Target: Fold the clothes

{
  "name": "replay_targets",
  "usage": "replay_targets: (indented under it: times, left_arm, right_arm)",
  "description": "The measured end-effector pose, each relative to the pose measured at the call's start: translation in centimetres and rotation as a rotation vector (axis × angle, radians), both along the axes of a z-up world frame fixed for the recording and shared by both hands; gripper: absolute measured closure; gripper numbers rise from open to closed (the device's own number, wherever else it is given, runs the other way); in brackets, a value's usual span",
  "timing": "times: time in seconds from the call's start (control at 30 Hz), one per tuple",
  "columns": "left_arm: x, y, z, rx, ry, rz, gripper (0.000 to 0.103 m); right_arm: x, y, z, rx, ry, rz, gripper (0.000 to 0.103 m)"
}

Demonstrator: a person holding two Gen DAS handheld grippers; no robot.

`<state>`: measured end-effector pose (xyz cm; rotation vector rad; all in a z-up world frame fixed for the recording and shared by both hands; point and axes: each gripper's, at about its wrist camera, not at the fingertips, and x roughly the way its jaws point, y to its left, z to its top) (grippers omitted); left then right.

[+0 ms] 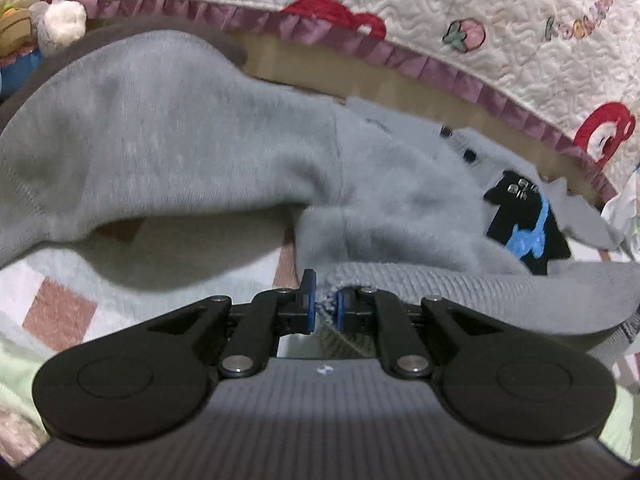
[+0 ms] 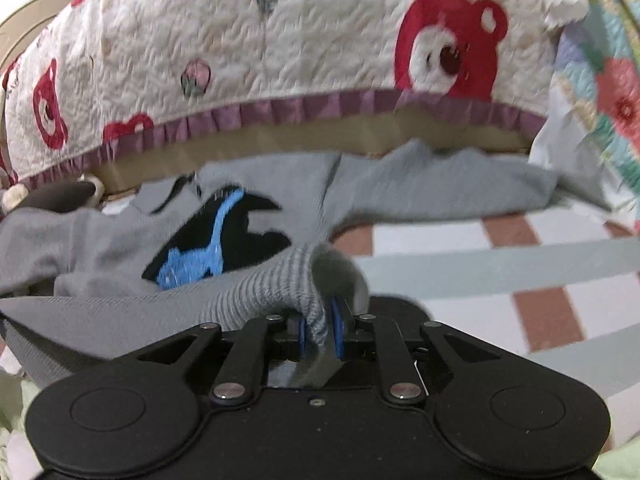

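Note:
A grey sweatshirt (image 1: pixel 180 120) with a black and blue dinosaur print (image 1: pixel 528 220) lies on a checked bedsheet (image 1: pixel 60 308). My left gripper (image 1: pixel 324 308) is shut on its ribbed hem (image 1: pixel 480 292), lifted a little. In the right wrist view the sweatshirt (image 2: pixel 420 196) spreads ahead with the print (image 2: pixel 208 248) facing up and one sleeve (image 2: pixel 460 188) stretched right. My right gripper (image 2: pixel 320 328) is shut on the ribbed hem (image 2: pixel 272 292) at its other corner. The views are blurred.
A quilted white blanket with red bears and a purple frill (image 1: pixel 440 20) hangs behind the sweatshirt; it also shows in the right wrist view (image 2: pixel 260 40). A plush rabbit (image 1: pixel 36 8) sits far left. A floral cloth (image 2: pixel 608 92) is at the right.

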<state>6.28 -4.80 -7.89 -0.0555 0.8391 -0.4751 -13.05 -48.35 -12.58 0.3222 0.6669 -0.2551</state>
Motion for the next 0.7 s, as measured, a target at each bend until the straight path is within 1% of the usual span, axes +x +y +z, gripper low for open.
replay_targets:
  times: [0.03, 0.1, 0.17, 0.2, 0.23, 0.27, 0.4, 0.43, 0.47, 0.5, 0.53, 0.57, 0.6, 0.63, 0.67, 0.7]
  left_arm:
    - [-0.1, -0.1, -0.1, 0.008, -0.005, 0.001, 0.094]
    - [-0.1, -0.2, -0.3, 0.006, -0.010, 0.005, 0.094]
    - [0.0, 0.1, -0.6, -0.003, -0.009, 0.014, 0.094]
    - [0.1, 0.3, -0.7, -0.007, -0.006, 0.020, 0.094]
    - [0.2, 0.4, -0.9, -0.011, -0.001, 0.026, 0.094]
    - [0.3, 0.5, -1.0, -0.016, 0.004, 0.033, 0.094]
    - [0.2, 0.3, -1.1, -0.015, -0.013, 0.035, 0.094]
    - [0.1, 0.2, -1.1, -0.010, -0.020, 0.033, 0.093]
    - [0.0, 0.1, -1.2, -0.006, -0.024, 0.032, 0.093]
    - [0.0, 0.1, -1.2, -0.005, -0.027, 0.033, 0.093]
    - [0.0, 0.1, -1.2, -0.008, -0.032, 0.035, 0.089]
    - [-0.1, 0.2, -1.2, -0.014, -0.042, 0.039, 0.083]
    - [-0.2, 0.3, -1.1, -0.019, -0.055, 0.048, 0.076]
    - [-0.3, 0.3, -1.1, -0.021, -0.068, 0.054, 0.062]
    - [-0.4, 0.2, -1.0, -0.016, -0.074, 0.049, 0.058]
    - [-0.4, 0.0, -1.1, -0.012, -0.068, 0.032, 0.058]
  right_arm:
    - [0.1, 0.1, -0.6, 0.029, -0.005, 0.003, 0.083]
    - [0.0, 0.1, -1.7, 0.104, -0.034, 0.019, 0.074]
    - [-0.2, 0.2, -2.9, 0.187, -0.068, 0.043, 0.045]
    - [-0.2, 0.3, -3.5, 0.222, -0.071, 0.052, 0.041]
    - [-0.1, 0.4, -4.3, 0.252, -0.063, 0.056, 0.041]
    - [0.0, 0.7, -4.8, 0.250, -0.045, 0.056, 0.041]
    - [0.6, 2.2, -6.1, 0.089, 0.030, 0.047, 0.041]
    - [0.7, 2.6, -6.3, 0.043, 0.040, 0.049, 0.044]
    - [0.7, 3.1, -6.3, -0.004, 0.044, 0.051, 0.066]
    - [0.5, 3.3, -6.3, -0.048, 0.045, 0.050, 0.082]
    - [0.3, 3.7, -5.9, -0.093, 0.038, 0.046, 0.090]
    - [-0.3, 3.8, -5.1, -0.109, -0.005, 0.039, 0.095]
    - [-0.9, 3.8, -3.7, -0.111, -0.062, 0.026, 0.095]
    - [-1.6, 3.9, -2.2, -0.114, -0.119, 0.014, 0.095]
    - [-2.2, 4.0, -0.4, -0.122, -0.173, 0.001, 0.095]
    - [-2.8, 4.1, 1.1, -0.128, -0.209, -0.017, 0.096]
